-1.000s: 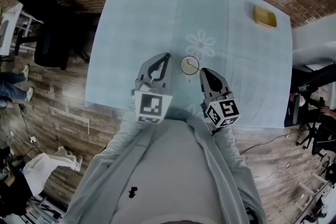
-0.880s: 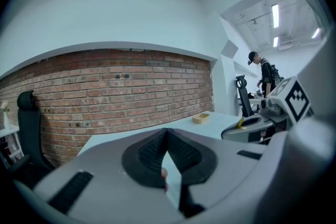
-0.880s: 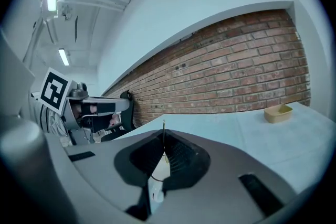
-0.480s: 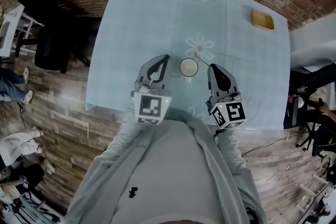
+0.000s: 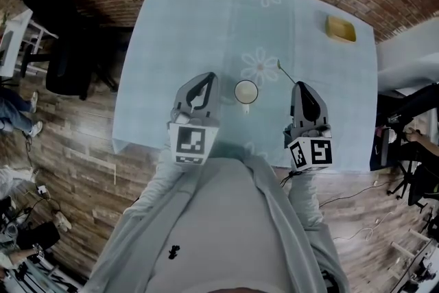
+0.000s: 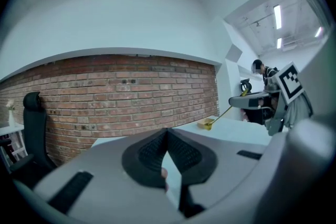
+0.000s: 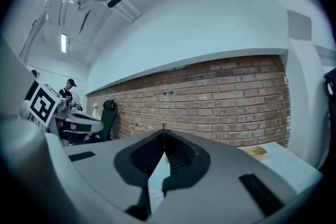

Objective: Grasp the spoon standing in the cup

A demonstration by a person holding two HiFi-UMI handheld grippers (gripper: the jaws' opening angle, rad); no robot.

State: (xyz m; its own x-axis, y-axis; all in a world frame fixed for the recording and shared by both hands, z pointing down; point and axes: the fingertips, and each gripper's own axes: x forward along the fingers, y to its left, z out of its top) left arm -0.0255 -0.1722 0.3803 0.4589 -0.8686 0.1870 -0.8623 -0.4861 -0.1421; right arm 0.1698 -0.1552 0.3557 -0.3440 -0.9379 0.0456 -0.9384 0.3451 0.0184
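Right gripper (image 5: 299,84) pinches thin metal spoon (image 5: 285,71) in ribbed pads (image 7: 180,157), right of round white cup (image 5: 246,91); left gripper (image 5: 208,76) jaws pressed together.

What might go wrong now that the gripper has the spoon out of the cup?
The right gripper pinches the thin spoon only at its jaw tips, so the spoon might swivel or slip and fall onto the table. The spoon also sticks far out ahead of the gripper, so a careless swing sideways might knock the cup.
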